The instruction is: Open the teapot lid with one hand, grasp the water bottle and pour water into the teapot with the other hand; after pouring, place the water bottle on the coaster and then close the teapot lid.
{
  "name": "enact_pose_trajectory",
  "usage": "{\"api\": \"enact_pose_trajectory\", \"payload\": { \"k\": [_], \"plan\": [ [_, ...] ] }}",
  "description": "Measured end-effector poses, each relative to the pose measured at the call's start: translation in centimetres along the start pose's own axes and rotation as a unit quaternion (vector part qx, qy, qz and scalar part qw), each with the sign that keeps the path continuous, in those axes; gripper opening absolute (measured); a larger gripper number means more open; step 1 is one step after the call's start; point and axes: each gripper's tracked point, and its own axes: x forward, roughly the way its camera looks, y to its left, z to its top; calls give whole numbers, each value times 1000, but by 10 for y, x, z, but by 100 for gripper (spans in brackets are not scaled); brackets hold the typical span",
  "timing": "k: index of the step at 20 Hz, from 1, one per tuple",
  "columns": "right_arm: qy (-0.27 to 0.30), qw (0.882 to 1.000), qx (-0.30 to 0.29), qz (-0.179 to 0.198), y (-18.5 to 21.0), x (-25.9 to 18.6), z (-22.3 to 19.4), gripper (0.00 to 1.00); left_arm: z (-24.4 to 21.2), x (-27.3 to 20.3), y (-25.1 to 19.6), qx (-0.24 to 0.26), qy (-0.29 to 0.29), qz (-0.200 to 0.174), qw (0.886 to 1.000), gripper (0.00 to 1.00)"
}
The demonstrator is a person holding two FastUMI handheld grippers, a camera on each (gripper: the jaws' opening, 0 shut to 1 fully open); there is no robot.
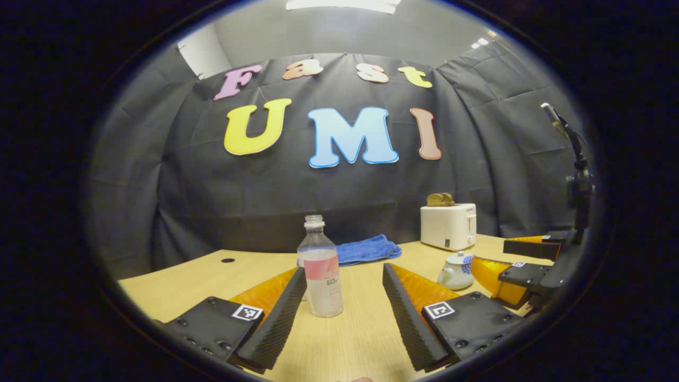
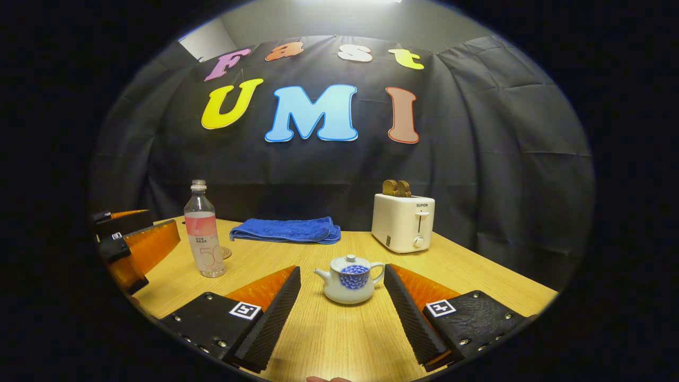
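— Teapot (image 2: 350, 279) first: where does it sit?
— On the wooden counter (image 2: 329, 339), lid on, just ahead of the right claw (image 2: 342, 313), whose fingers are spread wide and touch nothing.
— And the water bottle (image 1: 320, 275)?
— Upright on the counter, uncapped, partly filled. In the left gripper view it stands between the fingers of the left claw (image 1: 344, 313), nearer the left finger; whether that finger touches it I cannot tell. The claw is parted, gripping nothing.
— The coaster (image 2: 227, 252)?
— A small round disc just behind the bottle, seen in the right gripper view.
— Anything else?
— A folded blue towel (image 2: 286, 229) near the back wall, and a white toaster (image 2: 403, 222) with two slices of toast (image 2: 397, 188) sticking up.
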Motion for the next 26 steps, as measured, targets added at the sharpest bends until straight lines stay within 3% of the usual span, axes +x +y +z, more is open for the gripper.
{"api": "enact_pose_trajectory", "payload": {
  "k": [3, 8, 15, 17, 20, 22, 24, 26],
  "plan": [
    [18, 999, 27, -7, -9, 19, 2, 97, -12, 12, -3, -17, 25, -10, 999, 100],
    [26, 998, 49, -33, -31, 46, 4, 97, -8, 29, 17, -19, 25, 4, 1000, 100],
    [26, 999, -6, -25, -23, 82, 8, 89, -11, 55, 27, -23, 39, 5, 999, 99],
    [49, 998, -3, -27, -23, 90, -4, 75, -10, 57, 28, -19, 38, 4, 999, 100],
    [65, 998, 9, -15, -18, 97, -12, 62, -7, 57, 29, -14, 34, 2, 999, 99],
    [68, 998, -3, -18, -17, 96, -10, 44, -5, 57, 31, -13, 31, 2, 999, 99],
    [70, 997, -9, -20, -20, 94, -3, 43, -5, 58, 32, -12, 31, 2, 999, 99],
    [72, 997, -10, -22, -19, 102, -10, 13, -7, 58, 33, -12, 33, 3, 999, 99]
  ]
}}
